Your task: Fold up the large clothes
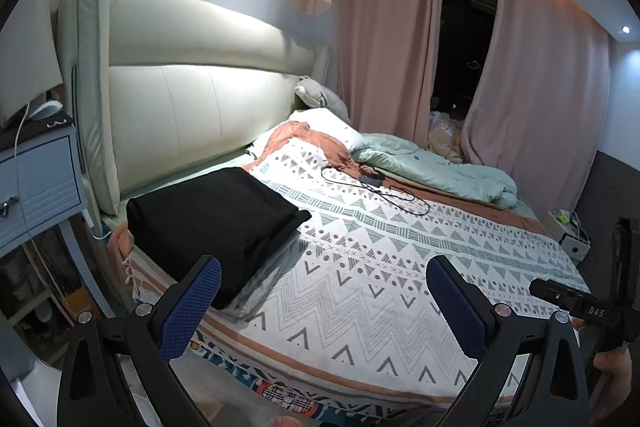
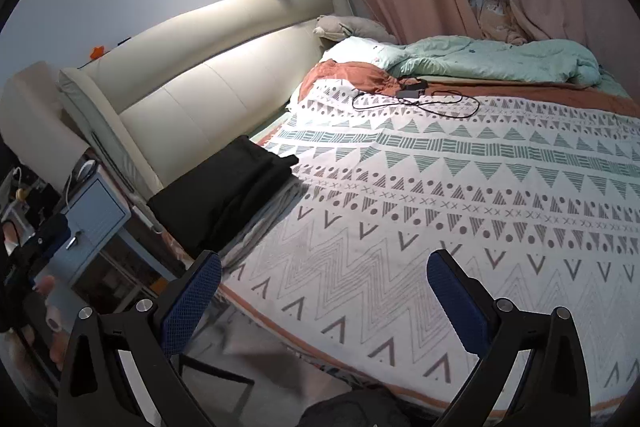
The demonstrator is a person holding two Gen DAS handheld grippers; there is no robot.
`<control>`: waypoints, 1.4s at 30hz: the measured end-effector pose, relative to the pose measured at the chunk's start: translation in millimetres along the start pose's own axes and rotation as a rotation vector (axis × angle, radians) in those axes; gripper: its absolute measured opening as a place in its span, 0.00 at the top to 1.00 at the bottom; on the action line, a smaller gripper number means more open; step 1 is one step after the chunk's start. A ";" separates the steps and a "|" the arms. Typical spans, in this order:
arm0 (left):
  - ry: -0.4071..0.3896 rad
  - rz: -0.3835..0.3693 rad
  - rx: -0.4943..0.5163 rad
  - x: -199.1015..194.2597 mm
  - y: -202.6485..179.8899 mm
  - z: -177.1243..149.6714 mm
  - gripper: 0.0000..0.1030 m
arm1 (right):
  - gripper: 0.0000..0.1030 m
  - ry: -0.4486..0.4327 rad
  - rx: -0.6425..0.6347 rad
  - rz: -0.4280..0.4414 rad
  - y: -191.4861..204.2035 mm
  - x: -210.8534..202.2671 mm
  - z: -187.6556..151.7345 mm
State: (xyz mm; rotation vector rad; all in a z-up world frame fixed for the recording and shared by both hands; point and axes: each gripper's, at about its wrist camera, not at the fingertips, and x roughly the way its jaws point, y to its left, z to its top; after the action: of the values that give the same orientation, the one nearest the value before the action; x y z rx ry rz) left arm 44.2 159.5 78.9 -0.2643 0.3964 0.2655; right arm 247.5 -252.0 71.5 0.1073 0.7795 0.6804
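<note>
A folded black garment (image 1: 212,223) lies in a neat stack on the near left corner of the bed, with a folded grey piece (image 1: 264,279) showing under its edge. It also shows in the right wrist view (image 2: 224,195). My left gripper (image 1: 324,287) is open and empty, held above the patterned bedspread (image 1: 400,267) just right of the stack. My right gripper (image 2: 324,287) is open and empty above the bedspread (image 2: 440,211), near the bed's front edge. The right gripper's body shows in the left wrist view (image 1: 576,303).
A black charger with cable (image 1: 372,183) lies mid-bed. A mint duvet (image 1: 440,167) and an orange cloth (image 1: 312,139) are bunched at the far side. A padded headboard (image 1: 192,99) stands on the left, a blue nightstand (image 1: 36,179) beside it. Pink curtains (image 1: 384,39) hang behind.
</note>
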 end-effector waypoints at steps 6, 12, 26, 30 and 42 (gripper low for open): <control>-0.016 -0.033 0.088 -28.8 -32.9 -20.8 0.00 | 0.00 -0.095 -0.023 -0.067 -7.8 -53.7 -22.7; -0.033 -0.065 0.138 -55.9 -54.2 -46.6 0.00 | 0.00 -0.148 -0.046 -0.123 -12.5 -94.7 -52.4; -0.038 -0.095 0.154 -95.7 -62.2 -95.4 0.00 | 0.00 -0.192 -0.106 -0.186 -2.2 -149.9 -117.6; -0.036 -0.093 0.159 -98.7 -61.1 -99.7 0.00 | 0.00 -0.181 -0.125 -0.192 4.9 -151.7 -124.7; -0.036 -0.086 0.155 -103.5 -59.2 -107.3 0.00 | 0.00 -0.163 -0.129 -0.198 11.1 -147.0 -130.0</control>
State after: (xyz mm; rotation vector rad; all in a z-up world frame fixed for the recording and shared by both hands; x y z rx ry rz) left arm -66.6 51.0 37.9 -0.1235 0.3670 0.1540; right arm 78.1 -351.7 72.1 -0.0317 0.5790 0.5248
